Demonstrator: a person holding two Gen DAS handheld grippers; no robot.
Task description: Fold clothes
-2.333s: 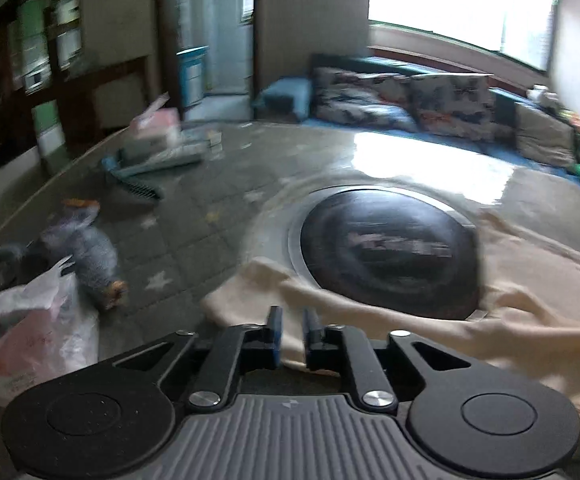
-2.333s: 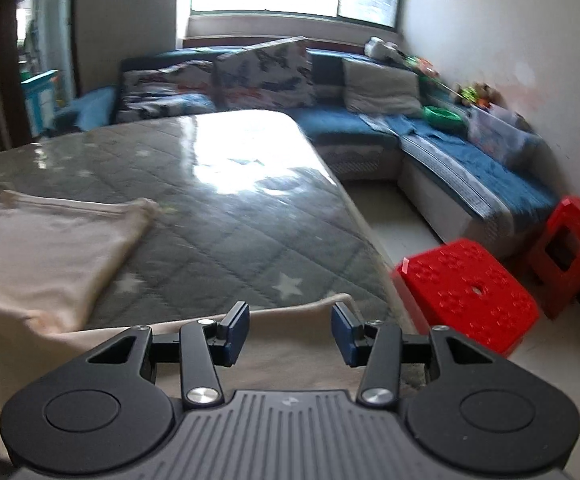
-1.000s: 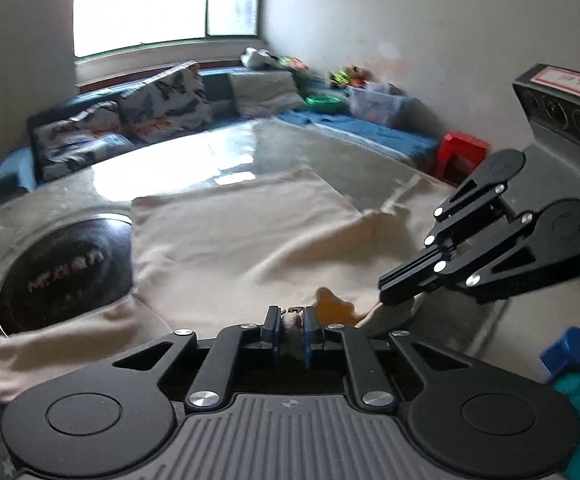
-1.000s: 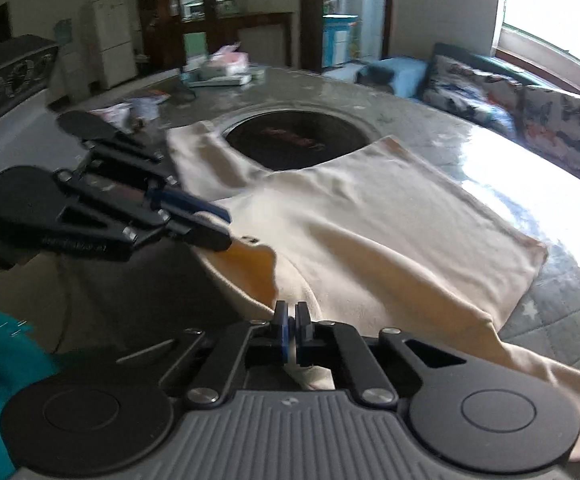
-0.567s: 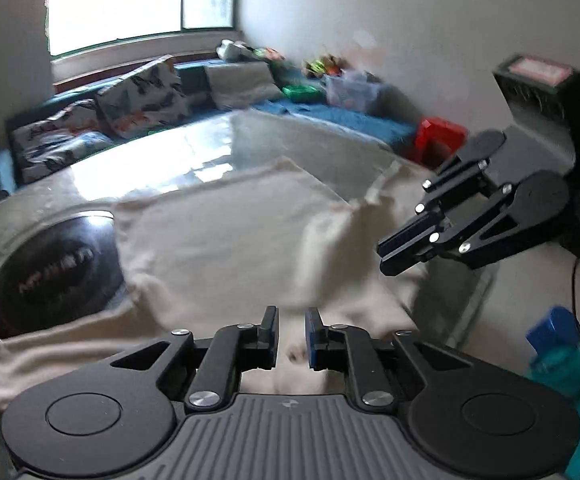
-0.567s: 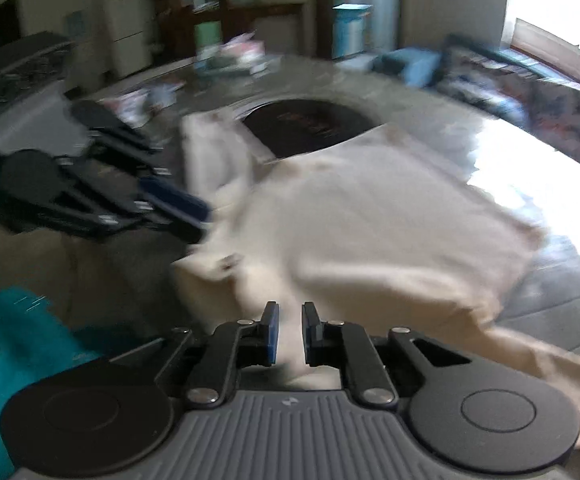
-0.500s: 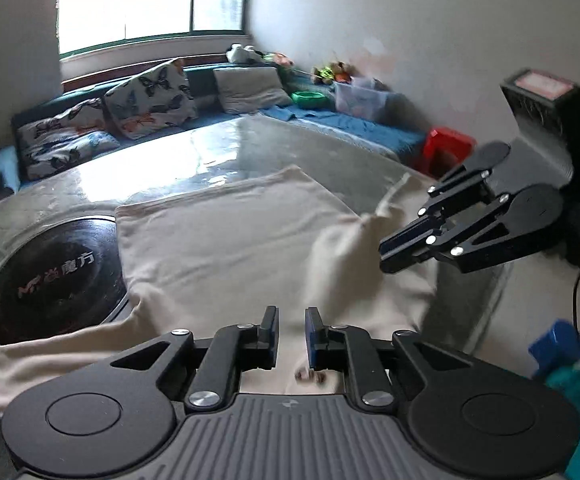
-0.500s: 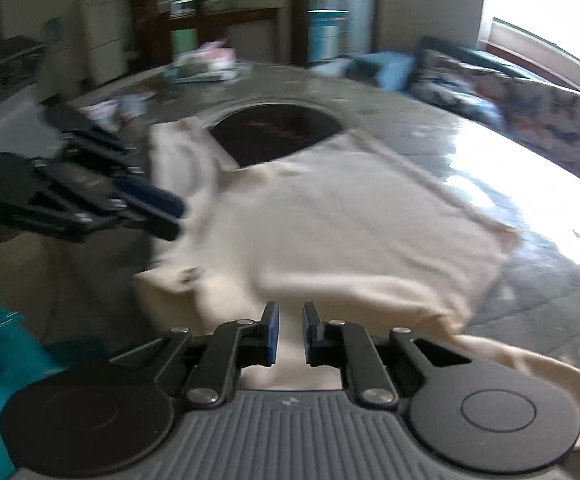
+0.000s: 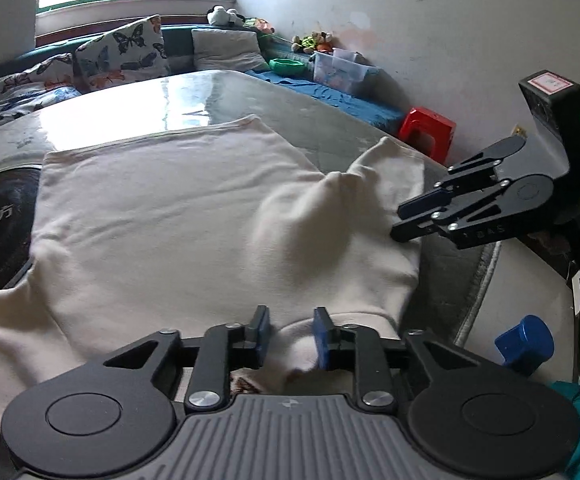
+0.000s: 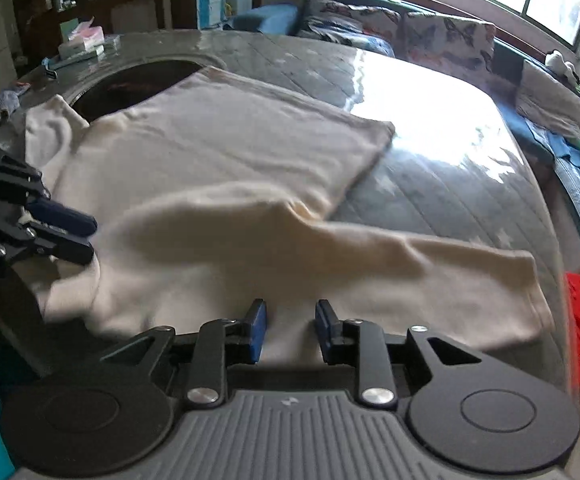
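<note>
Left gripper (image 9: 288, 332) hangs low over the near edge of the cream sweater (image 9: 161, 216), its jaws parted with only a loose fold of cloth lying between them, gripping nothing. Right gripper (image 10: 288, 330) is likewise parted above the hem side and holds nothing. The sweater lies spread on the glossy table (image 9: 193, 96), body flat, one sleeve (image 10: 430, 264) draped across toward the table's edge, a ridge of slack bunched in the middle.

Soft, light knit like this will probably sag and slide on the shiny top, so a pinch on a seam or cuff, where the cloth is doubled, should hold better than a pinch on the flat middle.

Only the left wrist view shows the collar end under its own fingers and a red stool (image 9: 426, 130) by the wall; only the right wrist view shows the long sleeve's full run and the dark round inset (image 10: 129, 84) beyond the sweater.
</note>
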